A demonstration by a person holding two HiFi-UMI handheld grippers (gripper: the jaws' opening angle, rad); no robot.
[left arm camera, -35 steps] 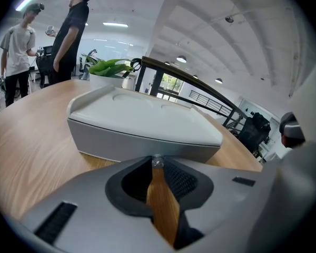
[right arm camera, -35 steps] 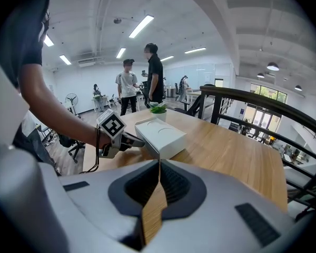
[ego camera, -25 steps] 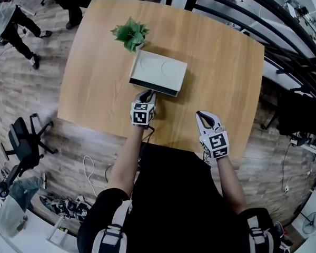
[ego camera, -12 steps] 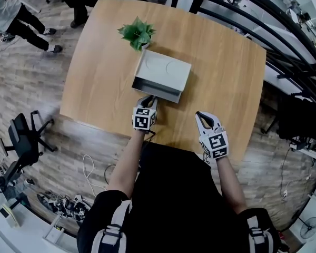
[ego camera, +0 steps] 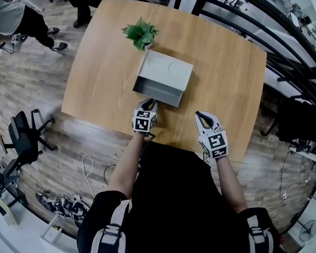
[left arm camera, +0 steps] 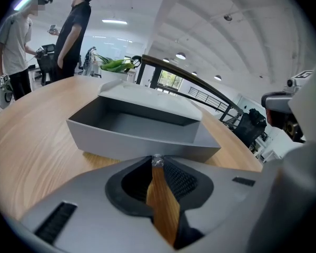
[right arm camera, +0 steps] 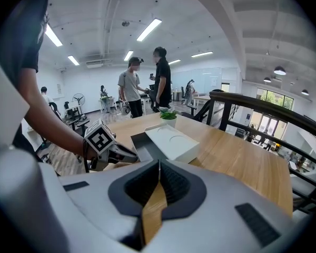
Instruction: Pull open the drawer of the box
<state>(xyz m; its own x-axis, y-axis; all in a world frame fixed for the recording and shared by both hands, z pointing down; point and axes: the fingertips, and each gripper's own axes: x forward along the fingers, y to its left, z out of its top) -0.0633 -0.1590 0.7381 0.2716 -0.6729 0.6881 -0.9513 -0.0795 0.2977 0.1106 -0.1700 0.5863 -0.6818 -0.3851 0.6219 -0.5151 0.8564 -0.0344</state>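
Drawer (ego camera: 156, 91): grey, standing open, projecting from the box (ego camera: 167, 69) toward the near edge of the table (ego camera: 229, 73); inner walls visible in the left gripper view.
Box: pale grey, flat lid with an embossed ring, set mid-table, slightly askew to the edges.
Plant (ego camera: 141, 33): green, small, just beside the box's far-left corner, near the table's far edge.
Left gripper (ego camera: 148, 104): at the drawer's front wall, jaws closed on a small shiny knob (left arm camera: 157, 161) pinched at their tips.
Right gripper (ego camera: 204, 117): over the table near its near edge, right of the drawer and apart from it; jaws pressed together, holding nothing.
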